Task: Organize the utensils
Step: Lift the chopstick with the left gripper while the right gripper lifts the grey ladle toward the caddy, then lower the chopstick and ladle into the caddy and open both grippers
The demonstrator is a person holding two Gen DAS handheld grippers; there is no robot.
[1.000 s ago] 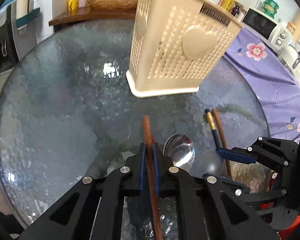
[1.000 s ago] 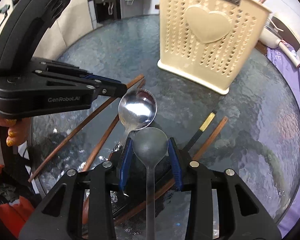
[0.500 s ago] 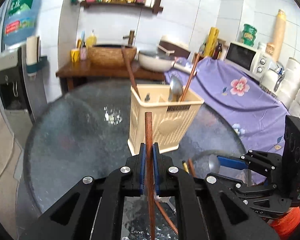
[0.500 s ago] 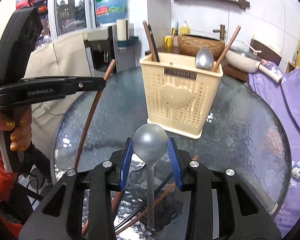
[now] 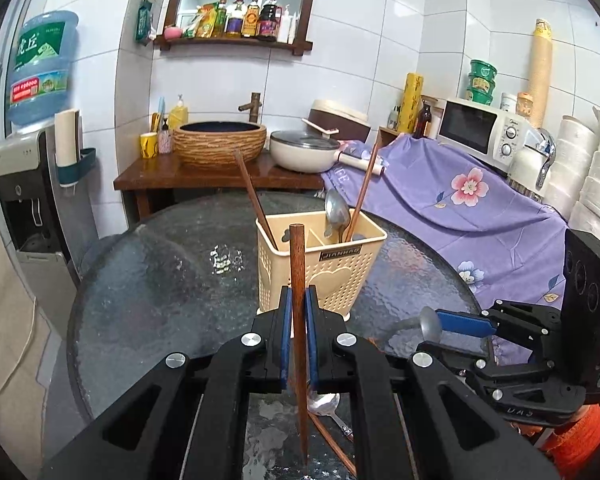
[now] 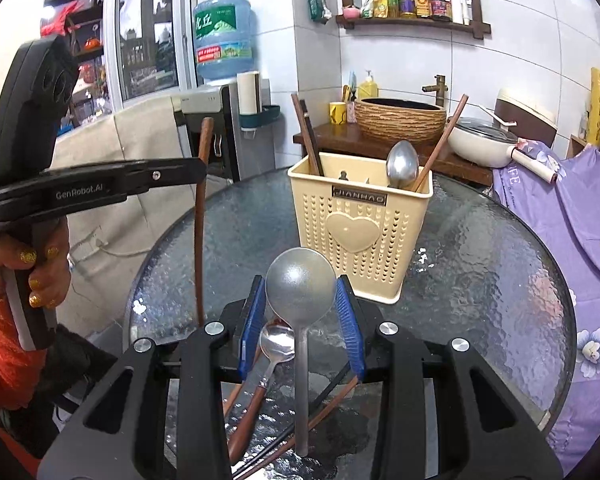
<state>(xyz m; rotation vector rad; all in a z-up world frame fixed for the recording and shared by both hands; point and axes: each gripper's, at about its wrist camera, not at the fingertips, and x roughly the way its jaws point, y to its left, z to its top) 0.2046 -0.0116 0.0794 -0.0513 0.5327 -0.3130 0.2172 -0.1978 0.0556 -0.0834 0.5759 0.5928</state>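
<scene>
Though both show clamped utensils, only the right-wrist view shows the hand

White tiled walls — wooden shelf (bottles), purple floral cloth.

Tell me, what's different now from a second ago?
Both grippers rose off the glass table, lifting what they gripped: the left gripper a brown chopstick, the right gripper a grey spoon. The cream utensil basket, once looming close, now stands further ahead. Both grips, the basket and the leftover utensils stayed put.
</scene>
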